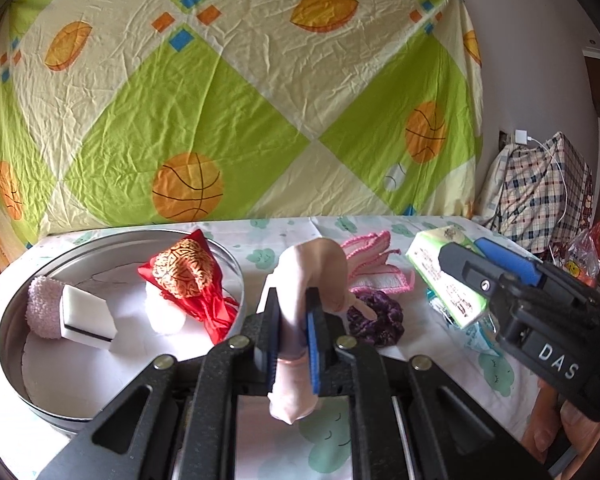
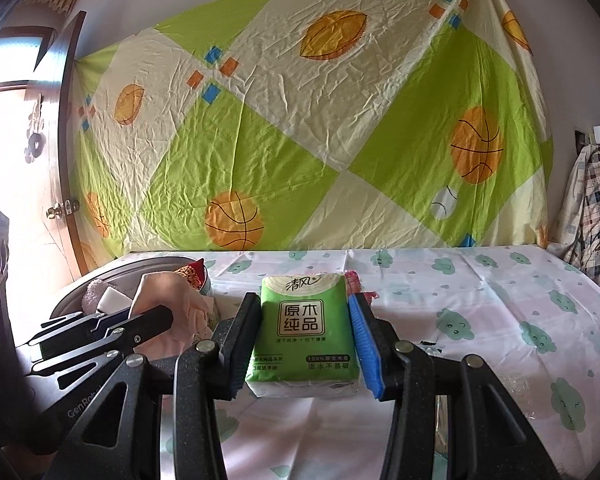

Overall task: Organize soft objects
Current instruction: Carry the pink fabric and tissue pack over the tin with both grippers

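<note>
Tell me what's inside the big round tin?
Inside the round tin sit a fluffy pink puff, a white sponge block, and a red-and-gold pouch over something white. The tongs hide its near edge.

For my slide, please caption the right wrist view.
Right gripper holds a green tissue pack above the table.

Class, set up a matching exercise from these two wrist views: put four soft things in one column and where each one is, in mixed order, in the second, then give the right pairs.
Things:
1. green pack of paper tissues
2. peach rubber glove
3. red and gold brocade pouch
4. dark purple fabric scrunchie

Places:
A. inside the round metal tin
B. between the left gripper's jaws
C. lying on the cloud-print tablecloth
D. between the right gripper's jaws

Pairs: 1-D, 2-B, 3-A, 4-C
</note>
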